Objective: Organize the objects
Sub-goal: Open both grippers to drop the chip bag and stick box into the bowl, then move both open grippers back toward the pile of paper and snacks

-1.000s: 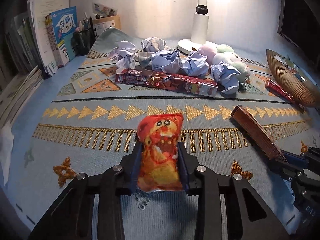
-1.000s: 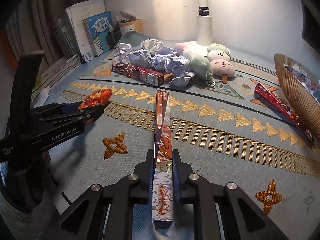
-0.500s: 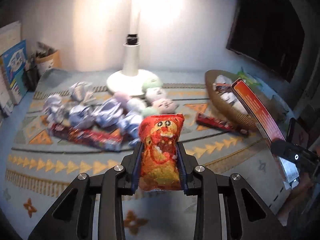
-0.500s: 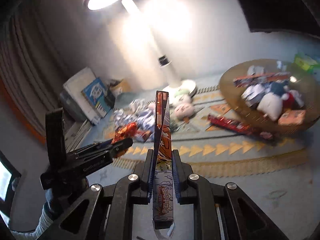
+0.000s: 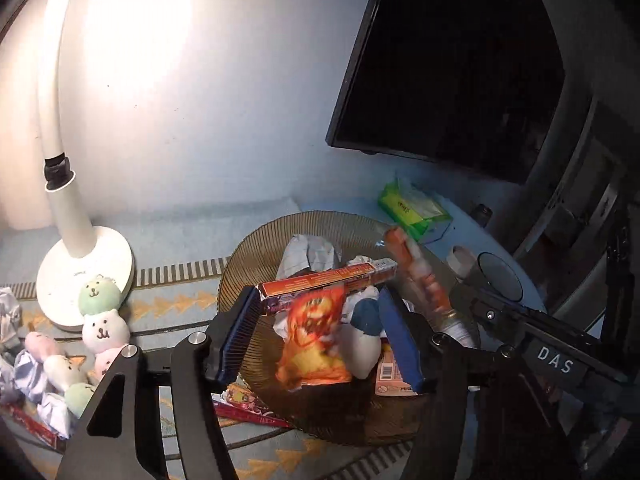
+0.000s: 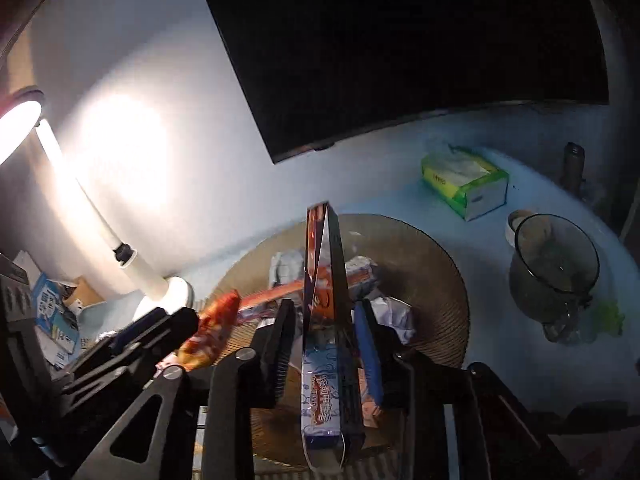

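The orange crinkled foil snack packet hangs loose over the ribbed bronze woven bowl, your left gripper spread wide around it; the right gripper, also wide, no longer pinches the long red-and-blue carton. Plush toys at nine o'clock remain unsorted. Room is tight: the grippers crowd together, the bowl already heaped.
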Demonstrator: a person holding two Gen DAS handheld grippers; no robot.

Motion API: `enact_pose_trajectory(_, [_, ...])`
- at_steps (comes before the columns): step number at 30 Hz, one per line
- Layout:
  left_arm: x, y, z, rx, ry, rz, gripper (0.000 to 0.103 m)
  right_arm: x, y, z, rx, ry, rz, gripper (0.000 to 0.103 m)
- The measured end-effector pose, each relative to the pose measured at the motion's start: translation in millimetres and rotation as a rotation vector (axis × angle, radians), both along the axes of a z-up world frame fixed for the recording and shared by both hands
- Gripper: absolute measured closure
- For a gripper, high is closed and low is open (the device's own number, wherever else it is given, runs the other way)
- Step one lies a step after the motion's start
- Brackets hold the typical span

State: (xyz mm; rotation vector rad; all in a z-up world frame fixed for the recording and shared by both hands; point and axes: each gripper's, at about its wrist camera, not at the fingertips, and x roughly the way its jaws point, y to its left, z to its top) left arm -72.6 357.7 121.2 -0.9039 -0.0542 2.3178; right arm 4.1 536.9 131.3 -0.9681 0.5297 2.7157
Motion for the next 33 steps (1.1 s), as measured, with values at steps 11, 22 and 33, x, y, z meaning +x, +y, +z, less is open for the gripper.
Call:
enact_pose_trajectory(11, [55, -123, 2, 0.022, 0.042, 0.122, 0.034, 62, -33, -5, -0.029, 0.077, 0.083, 0.049])
enact_pose_trajectory(22, [93, -288, -62, -0.086, -0.015, 0.556, 0.028, 62, -148, -75, -0.080, -0.030, 0.361, 0.033])
enact_pose_trajectory(33, [79, -339, -103, -0.123, -0.123, 0.721, 0.028, 44, -169, -125, -0.015, -0.150, 0.367, 0.019])
